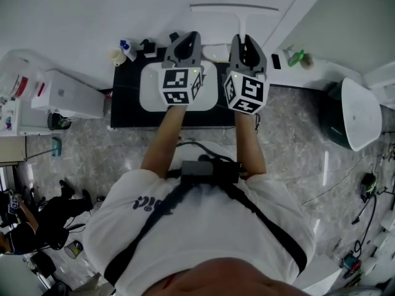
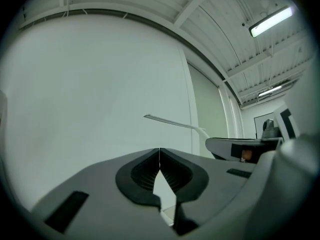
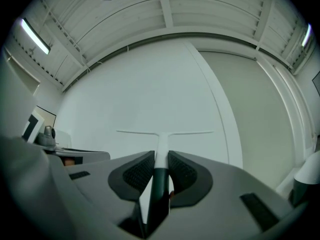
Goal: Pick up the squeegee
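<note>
The squeegee (image 1: 235, 8) is white, with a long thin blade and a handle that turns dark lower down. My right gripper (image 1: 248, 39) is shut on that handle and holds it up in front of the white wall. In the right gripper view the handle (image 3: 160, 159) runs between the pads and the blade (image 3: 165, 132) lies crosswise just beyond the right gripper (image 3: 161, 156). My left gripper (image 1: 185, 37) is raised beside it, shut with nothing in it; its tips meet in the left gripper view (image 2: 159, 156). The squeegee (image 2: 172, 122) shows there to the right.
Below the grippers stands a black table (image 1: 123, 106) with a white board (image 1: 148, 97) on it and small bottles (image 1: 123, 49) at its far left corner. A white machine (image 1: 65, 94) is at the left, a white-lidded bin (image 1: 355, 113) at the right.
</note>
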`<move>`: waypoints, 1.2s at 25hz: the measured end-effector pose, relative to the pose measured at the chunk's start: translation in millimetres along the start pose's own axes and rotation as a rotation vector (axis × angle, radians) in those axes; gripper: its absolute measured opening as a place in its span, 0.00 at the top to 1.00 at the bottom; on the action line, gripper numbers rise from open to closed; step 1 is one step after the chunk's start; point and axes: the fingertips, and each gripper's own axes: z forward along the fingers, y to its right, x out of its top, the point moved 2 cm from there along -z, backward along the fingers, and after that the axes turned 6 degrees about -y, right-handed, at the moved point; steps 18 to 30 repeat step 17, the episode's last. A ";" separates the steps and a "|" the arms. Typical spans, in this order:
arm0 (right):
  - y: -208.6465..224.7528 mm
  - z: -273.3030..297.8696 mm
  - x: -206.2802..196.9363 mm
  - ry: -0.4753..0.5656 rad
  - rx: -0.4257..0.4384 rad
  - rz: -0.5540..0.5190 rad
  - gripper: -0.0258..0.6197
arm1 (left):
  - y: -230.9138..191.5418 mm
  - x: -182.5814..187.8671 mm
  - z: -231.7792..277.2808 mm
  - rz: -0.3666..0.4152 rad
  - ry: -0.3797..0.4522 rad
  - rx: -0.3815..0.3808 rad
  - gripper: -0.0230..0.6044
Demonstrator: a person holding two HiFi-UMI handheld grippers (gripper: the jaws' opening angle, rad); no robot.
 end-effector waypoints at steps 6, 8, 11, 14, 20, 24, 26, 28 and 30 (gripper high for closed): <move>-7.2 -2.2 2.2 0.008 -0.004 -0.027 0.81 | -2.8 1.1 -3.5 -0.002 0.006 -0.002 0.94; -8.7 -3.9 2.8 0.010 -0.006 -0.032 0.81 | -2.8 0.4 -4.7 -0.005 0.005 -0.005 0.94; -9.2 -6.2 4.2 0.014 -0.010 -0.036 0.81 | -1.6 0.3 -5.6 -0.007 0.007 -0.013 0.94; -8.6 -6.0 4.5 0.017 -0.016 -0.038 0.81 | -1.7 0.5 -4.6 -0.007 0.009 -0.018 0.94; -7.6 -6.3 4.2 0.018 -0.022 -0.039 0.81 | -1.4 0.5 -3.9 -0.008 0.011 -0.022 0.94; -7.6 -6.3 4.2 0.018 -0.022 -0.039 0.81 | -1.4 0.5 -3.9 -0.008 0.011 -0.022 0.94; -7.6 -6.3 4.2 0.018 -0.022 -0.039 0.81 | -1.4 0.5 -3.9 -0.008 0.011 -0.022 0.94; -7.6 -6.3 4.2 0.018 -0.022 -0.039 0.81 | -1.4 0.5 -3.9 -0.008 0.011 -0.022 0.94; -7.6 -6.3 4.2 0.018 -0.022 -0.039 0.81 | -1.4 0.5 -3.9 -0.008 0.011 -0.022 0.94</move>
